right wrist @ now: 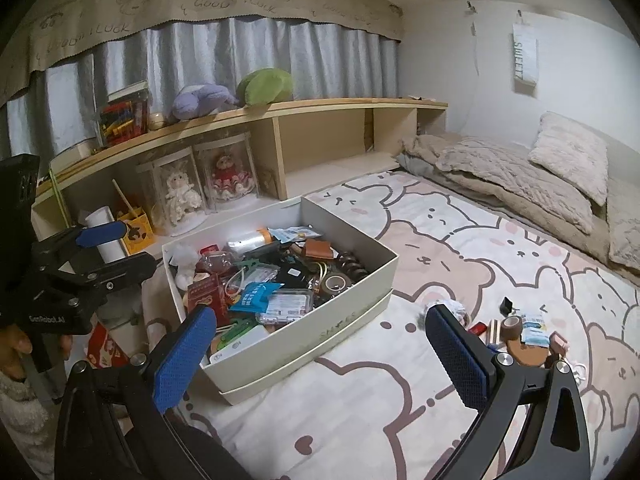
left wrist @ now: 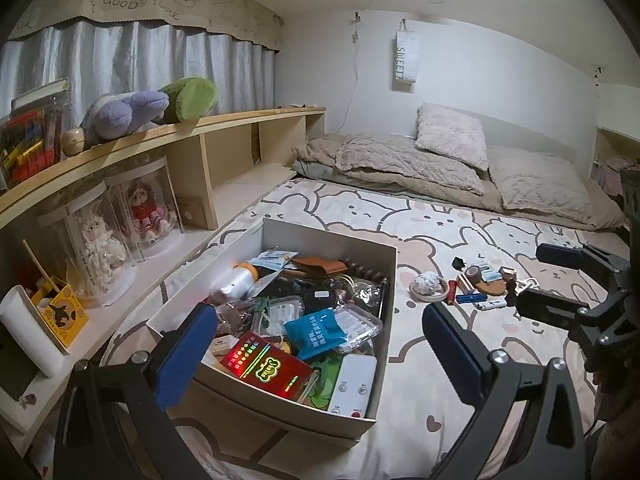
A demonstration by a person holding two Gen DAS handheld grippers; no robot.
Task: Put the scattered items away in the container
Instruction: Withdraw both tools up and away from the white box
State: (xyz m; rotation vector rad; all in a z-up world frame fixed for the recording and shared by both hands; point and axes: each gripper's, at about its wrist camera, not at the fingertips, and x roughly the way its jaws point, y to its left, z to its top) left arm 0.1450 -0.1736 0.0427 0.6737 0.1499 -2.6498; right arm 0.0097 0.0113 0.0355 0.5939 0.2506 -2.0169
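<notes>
Both claws are seen spread wide with nothing between the pads: the left gripper (left wrist: 320, 340) at lower centre over the cardboard box (left wrist: 390, 264) full of items, the right gripper (right wrist: 320, 344) over the bedsheet (right wrist: 400, 400). Two boxed dolls (right wrist: 200, 190) are counted upper left; one tape roll (right wrist: 512, 324) is seen among the scattered items at right.

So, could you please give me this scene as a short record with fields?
surface: bed sheet with a bear print
container: open box, already crowded with small items
left to tidy: loose pile on the sheet beside the box, including a tape roll
left gripper: open, empty, above the box
right gripper: open, empty, between box and pile
backdrop: shelf with plush toys
</notes>
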